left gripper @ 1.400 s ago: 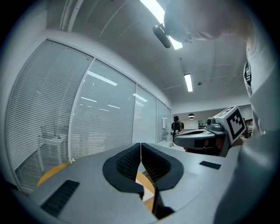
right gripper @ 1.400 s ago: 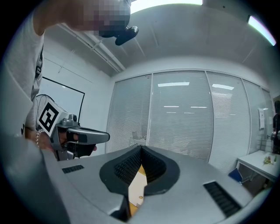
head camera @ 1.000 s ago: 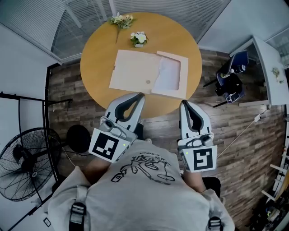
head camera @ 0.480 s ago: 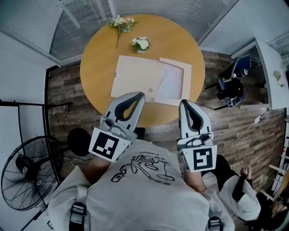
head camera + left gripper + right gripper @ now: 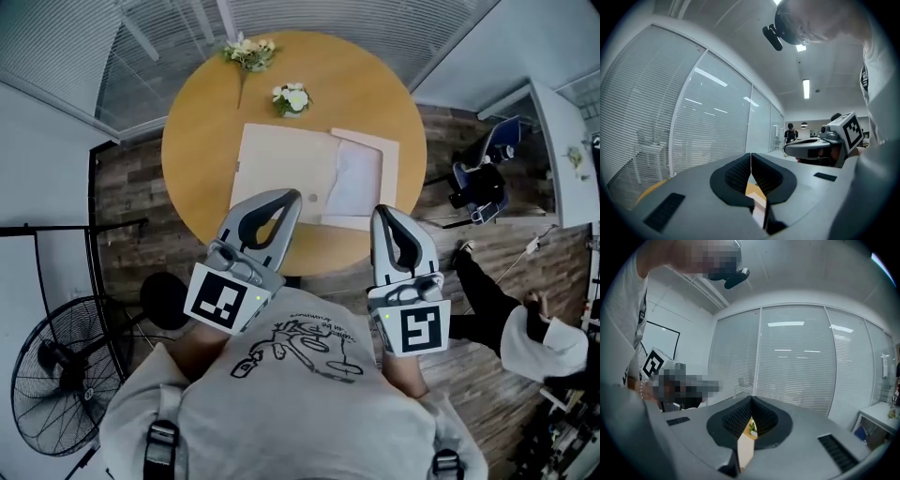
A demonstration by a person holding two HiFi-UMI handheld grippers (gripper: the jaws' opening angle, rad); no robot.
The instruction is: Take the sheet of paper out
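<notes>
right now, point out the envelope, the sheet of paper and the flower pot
envelope (image 5: pixel 277 164): head view, beige face
sheet of paper (image 5: pixel 354 178): head view, white middle
flower pot (image 5: pixel 292 97): head view, blossoms

A round wooden table (image 5: pixel 197 141) stands at 12 o'clock on a dark plank floor (image 5: pixel 131 234). Beyond it are windows with white blinds (image 5: pixel 56 47). A black fan (image 5: pixel 56 384) is at 8 o'clock, a blue chair (image 5: pixel 478 178) at 3 o'clock.
</notes>
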